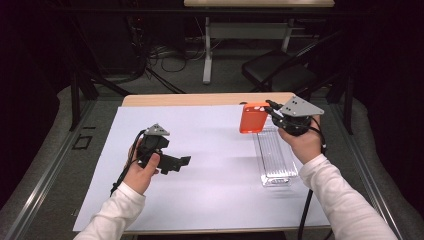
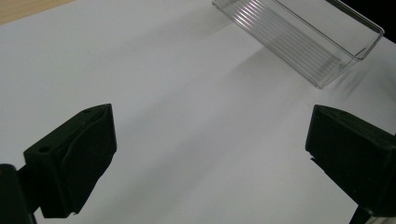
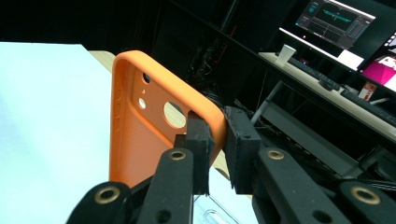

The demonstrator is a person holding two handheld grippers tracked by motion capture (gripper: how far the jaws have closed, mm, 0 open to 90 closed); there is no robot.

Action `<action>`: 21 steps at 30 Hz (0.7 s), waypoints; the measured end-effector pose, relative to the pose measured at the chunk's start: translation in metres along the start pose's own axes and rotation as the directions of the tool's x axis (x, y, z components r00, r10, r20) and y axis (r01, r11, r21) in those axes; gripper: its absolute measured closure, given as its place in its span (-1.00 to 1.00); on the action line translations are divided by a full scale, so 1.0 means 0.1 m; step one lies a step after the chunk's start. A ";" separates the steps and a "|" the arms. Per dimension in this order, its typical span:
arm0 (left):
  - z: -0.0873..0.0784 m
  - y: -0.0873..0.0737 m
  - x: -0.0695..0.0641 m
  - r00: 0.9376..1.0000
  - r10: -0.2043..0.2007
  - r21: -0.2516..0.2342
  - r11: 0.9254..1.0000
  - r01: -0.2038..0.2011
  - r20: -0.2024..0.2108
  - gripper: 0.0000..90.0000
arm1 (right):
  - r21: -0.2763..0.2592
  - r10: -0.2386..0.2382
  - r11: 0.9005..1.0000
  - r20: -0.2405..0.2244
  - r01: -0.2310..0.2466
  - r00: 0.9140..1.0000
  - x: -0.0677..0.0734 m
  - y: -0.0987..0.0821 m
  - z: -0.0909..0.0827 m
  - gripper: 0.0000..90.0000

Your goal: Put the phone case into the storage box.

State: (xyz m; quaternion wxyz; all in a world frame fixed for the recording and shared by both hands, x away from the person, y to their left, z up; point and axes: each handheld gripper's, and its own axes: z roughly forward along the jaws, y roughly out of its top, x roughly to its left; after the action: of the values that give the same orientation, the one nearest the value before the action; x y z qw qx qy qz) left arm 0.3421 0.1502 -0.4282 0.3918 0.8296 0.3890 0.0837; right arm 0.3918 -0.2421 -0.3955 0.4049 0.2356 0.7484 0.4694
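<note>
An orange phone case (image 1: pixel 253 117) hangs upright in the air above the far end of a clear plastic tray (image 1: pixel 275 159). My right gripper (image 1: pixel 274 114) is shut on the case's edge; the right gripper view shows the jaws pinching the rim of the orange phone case (image 3: pixel 149 135) beside its camera cut-outs. My left gripper (image 1: pixel 181 163) rests low over the white sheet (image 1: pixel 210 165) at the left, open, jaws pointing right with nothing between them. In the left gripper view its two fingertips (image 2: pixel 79 158) stand wide apart over bare white paper, with the clear tray (image 2: pixel 303 37) ahead.
The white sheet covers most of a wooden table (image 1: pixel 200 99). A black chair (image 1: pixel 280 70) and cables lie on the floor beyond the table. A second desk with monitors (image 3: pixel 336 23) stands off to the right.
</note>
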 end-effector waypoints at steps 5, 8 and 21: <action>-0.01 -0.02 -0.01 1.000 -0.003 0.002 1.000 0.003 0.008 -0.96 | 0.006 -0.004 1.000 0.001 0.004 1.000 -0.04 0.00 0.00 0.80; -0.02 -0.03 -0.01 1.000 0.006 -0.005 1.000 -0.006 0.001 -0.99 | 0.017 -0.014 1.000 0.005 0.014 1.000 -0.07 -0.01 0.01 0.80; -0.06 -0.07 0.00 1.000 0.012 -0.009 1.000 -0.012 -0.003 -0.99 | 0.025 -0.033 0.999 0.022 0.032 0.999 -0.19 0.03 0.01 0.80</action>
State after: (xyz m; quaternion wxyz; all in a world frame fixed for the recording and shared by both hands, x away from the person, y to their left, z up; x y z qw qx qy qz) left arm 0.3352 0.1560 -0.4292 0.3942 0.8301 0.3842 0.0891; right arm 0.4035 -0.2544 -0.3858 0.4179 0.2337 0.7533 0.4508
